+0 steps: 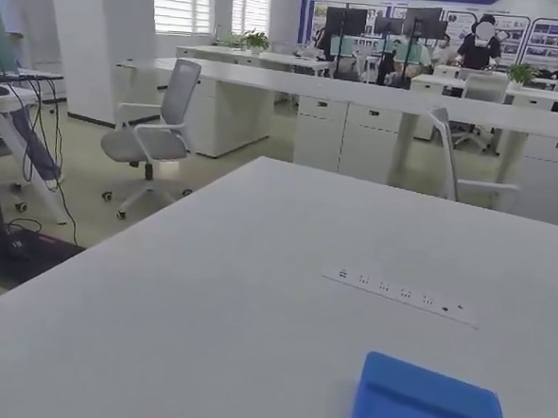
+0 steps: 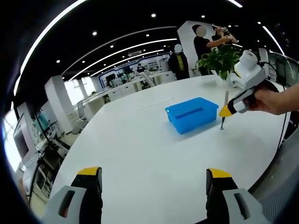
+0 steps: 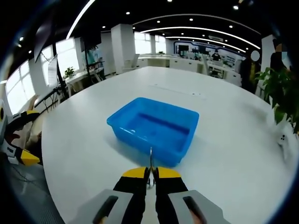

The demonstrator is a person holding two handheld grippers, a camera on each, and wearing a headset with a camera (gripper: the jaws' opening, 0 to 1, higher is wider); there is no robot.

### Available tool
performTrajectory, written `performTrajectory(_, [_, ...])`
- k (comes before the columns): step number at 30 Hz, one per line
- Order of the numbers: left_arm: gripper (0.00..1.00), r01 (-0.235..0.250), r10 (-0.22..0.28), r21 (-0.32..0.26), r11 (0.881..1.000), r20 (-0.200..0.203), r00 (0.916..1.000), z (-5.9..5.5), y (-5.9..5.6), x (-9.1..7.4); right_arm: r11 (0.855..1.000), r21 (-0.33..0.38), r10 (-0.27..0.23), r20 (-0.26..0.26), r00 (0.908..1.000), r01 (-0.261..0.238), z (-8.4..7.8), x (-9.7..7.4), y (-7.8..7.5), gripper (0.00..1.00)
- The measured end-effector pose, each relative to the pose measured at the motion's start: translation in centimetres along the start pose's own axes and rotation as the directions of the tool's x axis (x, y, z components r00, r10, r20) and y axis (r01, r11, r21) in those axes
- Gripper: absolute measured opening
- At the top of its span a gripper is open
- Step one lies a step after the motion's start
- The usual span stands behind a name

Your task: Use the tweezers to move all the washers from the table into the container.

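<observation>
The right gripper's (image 3: 150,173) yellow-tipped fingers are pinched shut on thin silver metal tweezers (image 3: 150,161), whose long axis runs straight ahead toward the blue rectangular plastic container (image 3: 154,128). The left gripper view shows them near upright, tips down at the white table (image 2: 140,154) just beside the container. The left gripper's (image 2: 153,175) fingers gape wide, holding nothing. The head view catches the container's corner near a white power strip (image 1: 397,294).
</observation>
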State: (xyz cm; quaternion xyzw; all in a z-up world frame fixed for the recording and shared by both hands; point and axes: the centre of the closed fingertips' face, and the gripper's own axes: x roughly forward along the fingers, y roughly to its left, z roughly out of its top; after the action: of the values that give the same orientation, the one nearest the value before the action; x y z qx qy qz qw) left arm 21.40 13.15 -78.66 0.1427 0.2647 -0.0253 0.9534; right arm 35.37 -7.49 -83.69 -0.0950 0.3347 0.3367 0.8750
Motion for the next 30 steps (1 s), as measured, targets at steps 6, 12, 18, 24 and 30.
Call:
performTrajectory(6, [0.94, -0.001, 0.001, 0.000, 1.000, 0.001, 1.0000, 0.0, 0.0, 0.0, 1.000, -0.006, 0.013, -0.002, 0.9999, -0.013, 0.3, -0.3, 0.3, 0.02])
performTrajectory(12, [0.94, 0.000, 0.000, -0.001, 1.000, 0.005, 1.0000, 0.1, 0.0, 0.0, 1.000, -0.015, 0.021, 0.015, 0.9997, -0.021, 1.2, -0.7, 0.7, 0.02])
performTrajectory(18, [0.95, -0.004, 0.004, -0.006, 1.000, 0.010, 0.9999, 0.2, 0.0, 0.0, 0.998, -0.065, 0.025, 0.021, 0.9995, -0.023, 2.2, -1.1, 1.2, 0.02])
performTrajectory(24, [0.95, -0.005, 0.005, -0.006, 1.000, 0.012, 0.9999, 0.2, 0.0, 0.0, 0.995, -0.092, 0.036, 0.052, 0.9980, -0.031, 4.0, -1.6, 1.5, 0.02])
performTrajectory(30, [0.94, -0.007, 0.007, -0.008, 1.000, 0.013, 0.9999, 0.2, 0.1, 0.0, 0.995, -0.096, 0.041, 0.093, 0.9948, -0.032, 6.0, -1.9, 1.5, 0.02])
